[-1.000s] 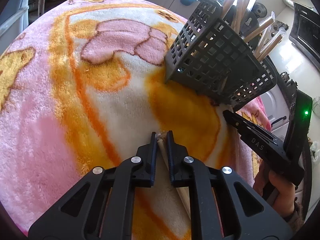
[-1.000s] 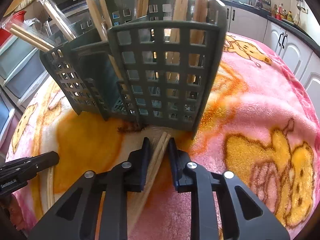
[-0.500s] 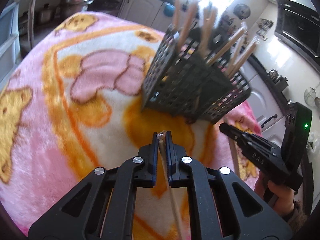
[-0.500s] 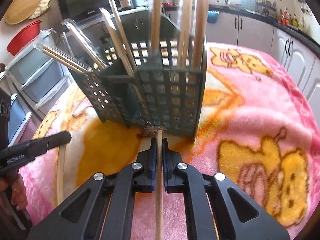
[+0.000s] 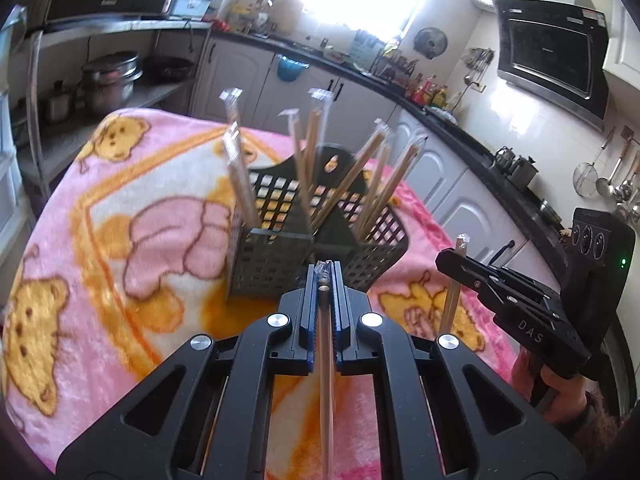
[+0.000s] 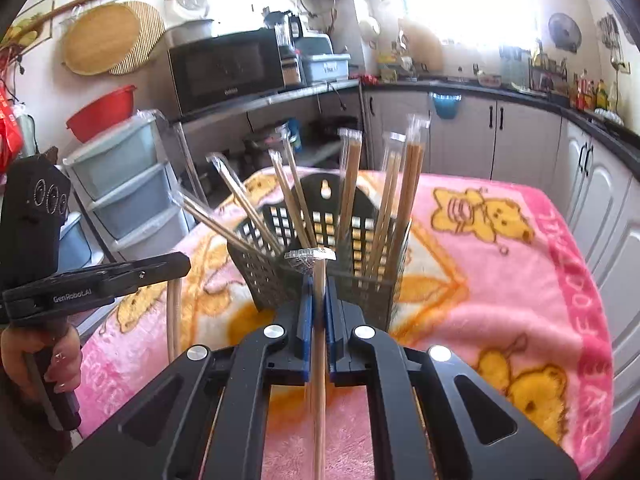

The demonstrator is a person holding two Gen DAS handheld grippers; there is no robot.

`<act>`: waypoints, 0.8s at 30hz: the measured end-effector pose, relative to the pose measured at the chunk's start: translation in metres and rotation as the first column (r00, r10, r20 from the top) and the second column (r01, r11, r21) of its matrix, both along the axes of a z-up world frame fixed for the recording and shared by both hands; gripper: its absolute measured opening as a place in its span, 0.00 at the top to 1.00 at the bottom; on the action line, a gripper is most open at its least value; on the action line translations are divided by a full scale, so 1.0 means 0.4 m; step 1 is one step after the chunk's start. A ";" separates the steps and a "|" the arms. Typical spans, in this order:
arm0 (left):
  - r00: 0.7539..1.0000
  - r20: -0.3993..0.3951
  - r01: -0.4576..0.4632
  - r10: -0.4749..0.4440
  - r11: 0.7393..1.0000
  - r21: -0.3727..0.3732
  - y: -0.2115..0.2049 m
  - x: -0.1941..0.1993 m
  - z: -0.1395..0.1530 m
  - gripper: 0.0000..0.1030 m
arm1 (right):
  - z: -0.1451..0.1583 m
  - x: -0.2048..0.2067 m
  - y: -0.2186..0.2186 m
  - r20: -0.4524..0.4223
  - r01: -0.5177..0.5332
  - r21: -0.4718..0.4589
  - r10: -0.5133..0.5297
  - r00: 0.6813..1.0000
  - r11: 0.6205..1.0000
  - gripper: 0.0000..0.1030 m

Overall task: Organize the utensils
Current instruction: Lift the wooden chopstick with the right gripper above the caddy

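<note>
A dark grey slotted utensil caddy point(image 5: 276, 256) stands on the pink blanket and holds several plastic-wrapped chopstick pairs point(image 5: 348, 184). My left gripper point(image 5: 325, 276) is shut on a wrapped chopstick pair point(image 5: 326, 364), lifted in front of the caddy. My right gripper point(image 6: 316, 284) is shut on another wrapped chopstick pair point(image 6: 319, 340), also raised before the caddy point(image 6: 372, 284). The right gripper shows in the left wrist view point(image 5: 452, 258), holding its pair point(image 5: 450, 300) upright. The left gripper shows at the left of the right wrist view point(image 6: 180, 266).
A pink cartoon blanket point(image 5: 132, 256) covers the table. Kitchen cabinets point(image 6: 516, 136) and counters ring the room. A microwave point(image 6: 226, 66) and plastic drawers point(image 6: 120, 184) stand behind the table's far left.
Both grippers closed on chopstick pairs lying on the blanket and lifted them up and back from the caddy, which now appears farther and lower.
</note>
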State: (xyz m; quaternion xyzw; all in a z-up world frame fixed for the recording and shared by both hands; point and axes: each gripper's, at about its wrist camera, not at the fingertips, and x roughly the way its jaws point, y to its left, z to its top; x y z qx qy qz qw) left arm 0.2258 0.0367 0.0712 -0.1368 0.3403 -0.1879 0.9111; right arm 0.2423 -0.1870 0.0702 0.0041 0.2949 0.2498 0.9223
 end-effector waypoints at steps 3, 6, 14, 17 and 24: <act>1.000 0.024 0.009 -0.009 1.000 -0.001 -0.007 0.000 0.028 0.97 | 0.022 -0.014 -0.014 0.031 0.005 0.012 -0.005 1.000 1.000 0.94; 0.999 0.048 0.020 -0.020 1.000 0.000 -0.017 -0.001 0.054 0.97 | 0.042 -0.027 -0.030 0.061 0.013 0.018 -0.014 0.998 1.000 0.94; 0.990 0.131 0.047 -0.049 0.999 0.013 -0.060 0.008 0.153 0.97 | 0.109 -0.045 -0.047 0.128 0.005 0.038 -0.010 0.992 0.999 0.94; 0.985 0.165 0.052 -0.055 0.998 0.021 -0.073 0.012 0.190 0.97 | 0.136 -0.051 -0.046 0.156 0.000 0.042 -0.006 0.988 0.999 0.94; 0.971 0.228 0.065 -0.071 0.997 0.034 -0.101 0.031 0.271 0.97 | 0.207 -0.049 -0.047 0.215 -0.014 0.068 -0.001 0.977 0.998 0.94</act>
